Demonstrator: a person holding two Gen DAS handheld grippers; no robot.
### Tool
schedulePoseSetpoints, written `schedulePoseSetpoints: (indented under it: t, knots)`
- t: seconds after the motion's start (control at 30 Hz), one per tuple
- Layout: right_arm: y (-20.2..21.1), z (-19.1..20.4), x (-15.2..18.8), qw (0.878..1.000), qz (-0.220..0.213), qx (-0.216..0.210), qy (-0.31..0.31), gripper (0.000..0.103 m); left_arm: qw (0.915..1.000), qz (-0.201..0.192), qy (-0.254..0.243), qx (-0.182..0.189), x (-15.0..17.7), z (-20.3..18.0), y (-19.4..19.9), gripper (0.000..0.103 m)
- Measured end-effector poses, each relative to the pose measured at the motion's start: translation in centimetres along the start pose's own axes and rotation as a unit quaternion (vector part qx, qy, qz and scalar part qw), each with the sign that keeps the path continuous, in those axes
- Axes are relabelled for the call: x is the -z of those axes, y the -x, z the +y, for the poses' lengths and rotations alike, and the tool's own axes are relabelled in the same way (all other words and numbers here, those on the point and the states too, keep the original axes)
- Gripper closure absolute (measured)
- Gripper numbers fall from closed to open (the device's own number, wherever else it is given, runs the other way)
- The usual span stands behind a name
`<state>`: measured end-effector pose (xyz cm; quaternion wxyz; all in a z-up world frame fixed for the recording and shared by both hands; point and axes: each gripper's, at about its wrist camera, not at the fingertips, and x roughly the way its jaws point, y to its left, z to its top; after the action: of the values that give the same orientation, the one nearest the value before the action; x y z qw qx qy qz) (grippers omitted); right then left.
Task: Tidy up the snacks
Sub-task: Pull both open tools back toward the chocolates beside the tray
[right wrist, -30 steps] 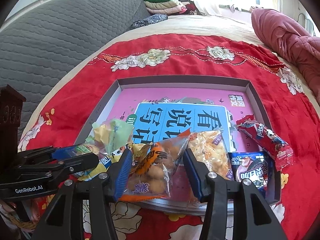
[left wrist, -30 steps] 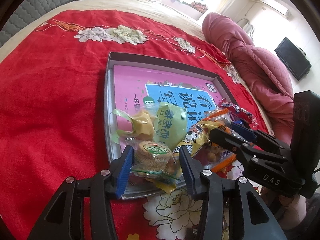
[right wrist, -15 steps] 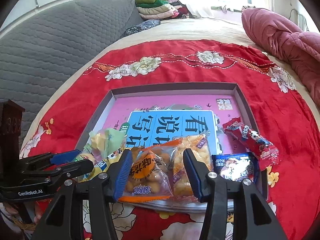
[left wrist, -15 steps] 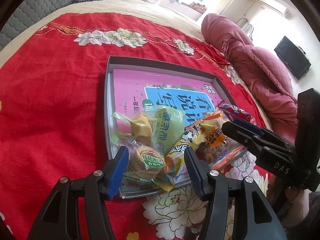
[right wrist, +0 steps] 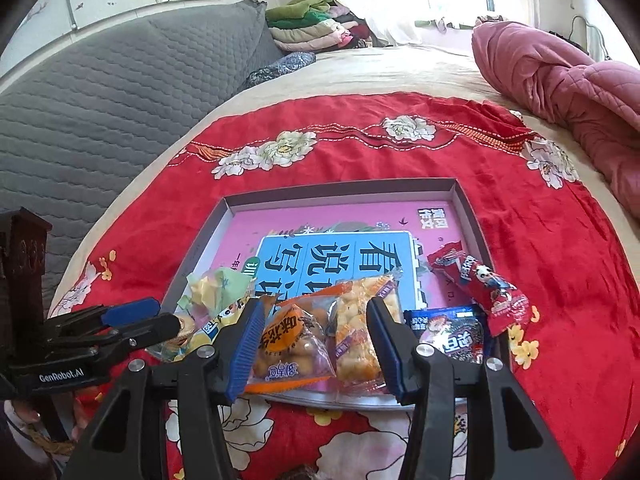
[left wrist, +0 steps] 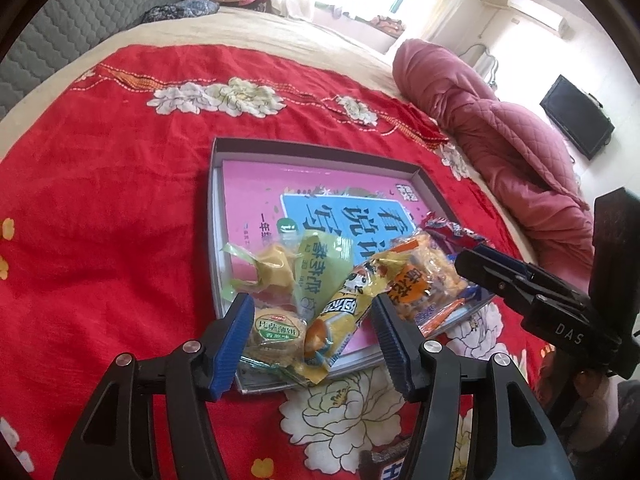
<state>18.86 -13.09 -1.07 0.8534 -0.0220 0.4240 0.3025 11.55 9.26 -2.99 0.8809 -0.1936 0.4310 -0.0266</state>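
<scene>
Now both grippers hang spread and empty: left gripper (left wrist: 312,332) frames the biscuit pack (left wrist: 276,332), right gripper (right wrist: 310,344) frames the orange pack (right wrist: 292,344), both in the tray (right wrist: 340,190); close squarely, gently.

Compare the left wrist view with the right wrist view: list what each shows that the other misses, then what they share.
Only the left wrist view shows the round green-labelled cookie pack whole and the wall-mounted TV. Only the right wrist view shows the blue snack packet clearly and the grey quilted headboard. Both show the grey tray, the orange snack bag, the red snack packet and both open tools.
</scene>
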Motion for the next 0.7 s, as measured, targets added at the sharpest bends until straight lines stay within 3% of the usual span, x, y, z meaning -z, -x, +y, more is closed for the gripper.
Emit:
schedulePoseSetpoints:
  t: [0.7]
  knots:
    - [3.4, -0.5, 2.3, 1.000, 0.004, -0.006, 0.004, 0.050, 0.9977, -0.002, -0.067, 0.014, 1.9, -2.9, 2.4, 0.039]
